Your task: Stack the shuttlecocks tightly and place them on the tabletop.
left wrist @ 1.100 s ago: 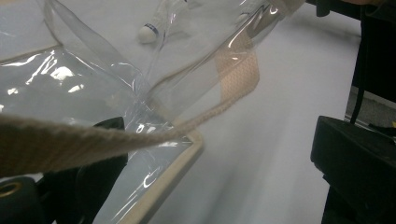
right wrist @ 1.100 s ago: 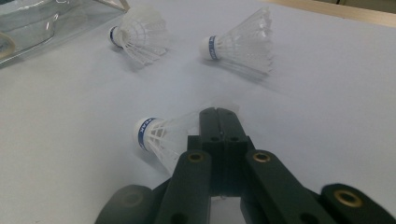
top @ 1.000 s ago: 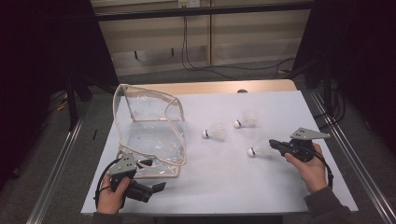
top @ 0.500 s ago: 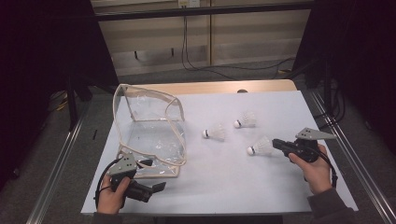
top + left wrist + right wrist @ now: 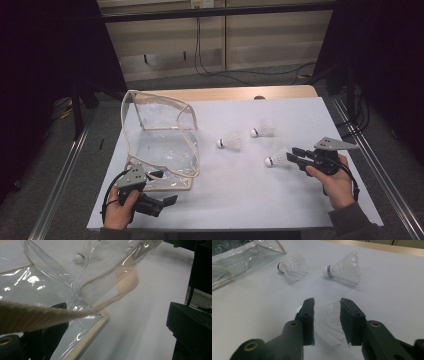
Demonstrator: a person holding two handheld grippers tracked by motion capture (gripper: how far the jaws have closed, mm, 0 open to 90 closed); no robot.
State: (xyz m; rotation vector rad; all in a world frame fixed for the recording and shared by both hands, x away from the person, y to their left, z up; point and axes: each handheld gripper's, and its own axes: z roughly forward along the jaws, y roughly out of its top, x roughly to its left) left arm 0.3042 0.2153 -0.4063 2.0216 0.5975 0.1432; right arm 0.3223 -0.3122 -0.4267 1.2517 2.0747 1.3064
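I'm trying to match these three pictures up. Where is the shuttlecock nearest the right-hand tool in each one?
High view: the nearest shuttlecock lies right of centre, at the right gripper tips.
Right gripper view: it sits low in the middle, between the black jaws.
Left gripper view: I cannot tell it from the others seen through plastic.
Shared landmark: the clear bag.

clear bag [image 5: 50,287], cream strap [image 5: 37,315], shuttlecock [image 5: 80,257]
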